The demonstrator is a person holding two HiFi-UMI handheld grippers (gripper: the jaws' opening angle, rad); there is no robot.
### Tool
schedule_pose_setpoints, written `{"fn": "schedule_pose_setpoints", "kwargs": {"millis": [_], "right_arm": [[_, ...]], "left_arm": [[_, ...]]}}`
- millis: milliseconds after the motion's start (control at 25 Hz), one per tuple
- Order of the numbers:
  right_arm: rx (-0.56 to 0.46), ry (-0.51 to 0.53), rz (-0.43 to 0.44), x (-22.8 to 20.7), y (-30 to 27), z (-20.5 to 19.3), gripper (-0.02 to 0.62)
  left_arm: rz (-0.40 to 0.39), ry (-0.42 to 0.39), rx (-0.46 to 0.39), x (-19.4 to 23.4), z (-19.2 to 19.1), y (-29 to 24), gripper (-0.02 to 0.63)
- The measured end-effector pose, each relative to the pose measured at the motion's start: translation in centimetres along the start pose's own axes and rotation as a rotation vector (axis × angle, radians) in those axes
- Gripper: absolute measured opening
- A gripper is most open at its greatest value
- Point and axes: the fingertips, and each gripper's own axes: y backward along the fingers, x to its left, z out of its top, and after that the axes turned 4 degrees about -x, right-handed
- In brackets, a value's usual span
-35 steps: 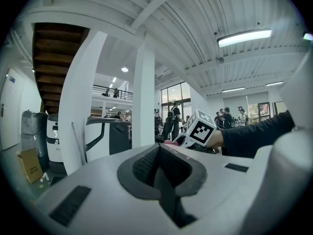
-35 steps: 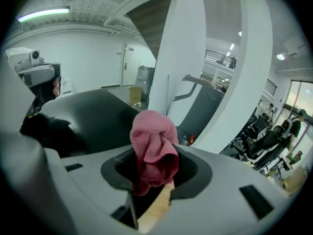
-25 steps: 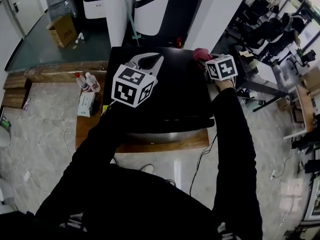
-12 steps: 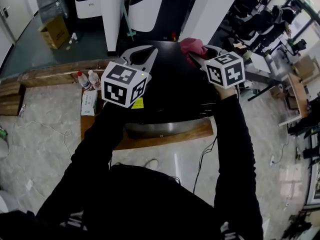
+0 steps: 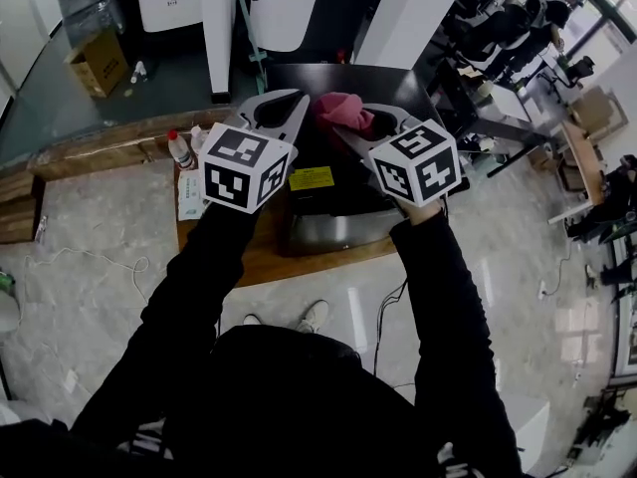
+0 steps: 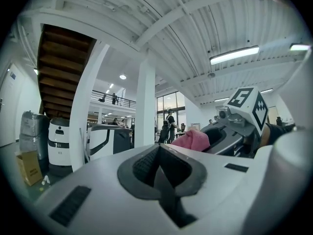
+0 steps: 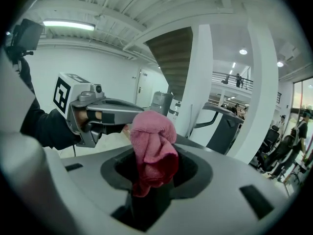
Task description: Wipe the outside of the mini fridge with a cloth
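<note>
1. Both grippers have drawn back toward the person since a second ago. The right gripper (image 5: 350, 127) has carried the cloth (image 5: 341, 110) from the far right corner of the fridge (image 5: 390, 85) toward its middle.
2. Right gripper (image 7: 151, 166): its jaws pinch the pink cloth (image 7: 153, 146). The cloth bunches up out of the jaws in a rounded wad, and a darker fold hangs below.
3. Left gripper (image 6: 157, 153): its jaws are pressed together with nothing between them.
4. In the head view the left gripper (image 5: 297, 100) and the right gripper lie side by side over the fridge. Their tips point away from the person and lean toward each other.
5. The cloth sits just beside the left gripper's tip. Whether the two touch cannot be told.
6. Each gripper shows in the other's view: the right one with the cloth (image 6: 191, 140) at the right of the left gripper view, and the left one (image 7: 105, 112) at the left of the right gripper view.
7. The fridge is black on top, with a yellow label (image 5: 312, 178) and a silver band (image 5: 333, 229) nearer the person.
8. The fridge stands on a wooden platform (image 5: 249, 259). A bottle (image 5: 180, 149) stands to its left.
</note>
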Motion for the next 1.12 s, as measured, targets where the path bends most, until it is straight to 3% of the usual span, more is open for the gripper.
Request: {"fn": "schedule_pose_setpoints", "kwargs": {"millis": [200,400,600,920,1120], "right_arm": [[0.034,-0.019,0.037,6.1,-2.4,-1.3,0.161],[0.108,-0.002,0.035,8.8,-4.1,-2.9,0.161],[0.236,0.097,-0.013,8.4,-4.6,-6.0,0.16],[0.21,0.035,0.0,6.4,-3.7,-7.4,0.159],[0.21,0.021,-0.029,2.4,-1.1,-9.4,0.158]], "left_arm": [[-0.02,0.009,0.016,1.2,-1.3,3.4,0.006],[-0.04,0.027,0.036,1.7,-2.6,5.3,0.006],[-0.068,0.033,0.042,0.1,-2.9,5.3,0.006],[-0.089,0.028,0.044,-3.1,-2.9,3.6,0.006],[-0.106,0.014,0.047,-6.9,-2.6,0.9,0.006]]}}
